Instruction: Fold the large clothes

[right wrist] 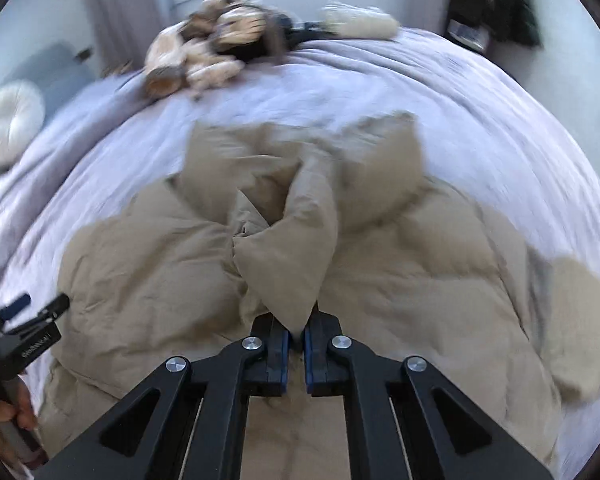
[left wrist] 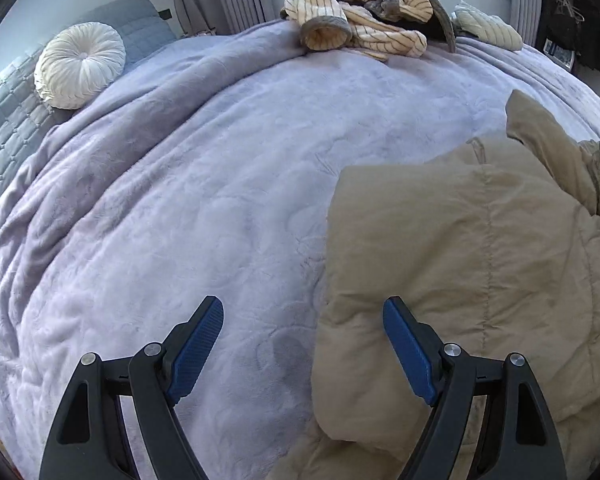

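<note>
Meanwhile, the right tool pinches a fold of the tan padded coat, apparently a sleeve, on the lavender bed; the left tool hangs spread at the coat's nine-o'clock edge.

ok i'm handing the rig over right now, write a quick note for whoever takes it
Left tongs: open, holding nothing, hovering over the left edge of the tan jacket.
Right tongs: shut on a fold of the jacket, pulling it up from the middle.
Things: jacket spread on the near side of the lilac blanket; striped clothes pile at the far edge; round cushion far left.
Done: jacket laid out, one part gripped.
Left: no finished fold shows. Fold the jacket flat, then do the striped pile.
</note>
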A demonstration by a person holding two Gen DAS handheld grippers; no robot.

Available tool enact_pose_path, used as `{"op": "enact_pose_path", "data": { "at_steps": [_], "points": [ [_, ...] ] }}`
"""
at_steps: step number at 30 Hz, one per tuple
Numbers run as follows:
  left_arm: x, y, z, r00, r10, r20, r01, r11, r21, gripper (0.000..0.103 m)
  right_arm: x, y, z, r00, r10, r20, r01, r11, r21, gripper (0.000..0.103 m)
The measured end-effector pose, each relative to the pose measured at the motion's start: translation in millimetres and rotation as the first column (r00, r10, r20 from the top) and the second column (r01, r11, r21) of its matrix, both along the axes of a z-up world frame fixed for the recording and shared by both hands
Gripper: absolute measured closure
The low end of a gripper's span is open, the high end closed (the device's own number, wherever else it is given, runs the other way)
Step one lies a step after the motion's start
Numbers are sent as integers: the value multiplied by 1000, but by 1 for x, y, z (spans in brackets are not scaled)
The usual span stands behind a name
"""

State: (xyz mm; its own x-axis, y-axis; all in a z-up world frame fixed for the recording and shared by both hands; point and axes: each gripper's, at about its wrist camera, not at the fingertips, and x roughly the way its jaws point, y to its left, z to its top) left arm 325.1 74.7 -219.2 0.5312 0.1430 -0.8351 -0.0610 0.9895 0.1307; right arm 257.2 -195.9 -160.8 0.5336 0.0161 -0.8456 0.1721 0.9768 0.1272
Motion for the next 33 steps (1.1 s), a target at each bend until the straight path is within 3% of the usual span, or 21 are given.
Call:
{"op": "enact_pose_path", "data": {
  "at_steps": [5,8,11,12,14,17,20,22,24,26,28,29,33],
  "points": [
    [4,-14,-8,999,-29,-18,30,999,28,20,-30,-50,-45,976,-159,-148,185,966,179,97],
    [6,-18,-12,999,-38,-25,40,998,50,20,-39,-62,-51,974,-163,-155,196,952,234,97],
    [9,-16,-11,999,-23,-42,25,999,41,20,-47,-74,-41,960,-232,-154,256,953,160,79],
    [10,-15,-9,999,-16,-49,18,999,38,20,-51,-80,-32,949,-283,-142,299,949,103,79],
    [11,-13,2,1000,-16,-24,17,1000,14,20,-59,-89,-14,937,-337,-91,344,935,86,79],
    [17,-11,16,999,-11,35,11,1000,-3,20,-53,-88,12,963,-271,13,265,949,171,79],
    [32,-10,15,1000,17,14,-17,1000,-15,20,-22,-63,16,994,-93,49,80,973,217,79],
    [38,-11,7,1000,26,-7,-27,999,-22,20,3,-50,9,998,-31,48,21,980,196,79],
    [42,-16,-3,1000,19,-24,-19,1000,4,20,16,-52,-5,999,-27,27,22,987,156,79],
    [41,-20,-8,1000,10,-27,-9,1000,19,20,33,-60,-32,995,-79,-65,85,991,101,80],
    [40,-22,-12,1000,7,-25,-6,1000,10,20,30,-78,-55,984,-129,-123,143,984,111,84],
    [39,-22,-13,1000,10,-26,-10,1000,7,20,24,-86,-63,985,-130,-115,147,977,154,86],
    [40,-22,-11,999,20,-40,-20,1000,15,20,12,-91,-59,989,-115,-96,126,986,108,86]
  ]
}}
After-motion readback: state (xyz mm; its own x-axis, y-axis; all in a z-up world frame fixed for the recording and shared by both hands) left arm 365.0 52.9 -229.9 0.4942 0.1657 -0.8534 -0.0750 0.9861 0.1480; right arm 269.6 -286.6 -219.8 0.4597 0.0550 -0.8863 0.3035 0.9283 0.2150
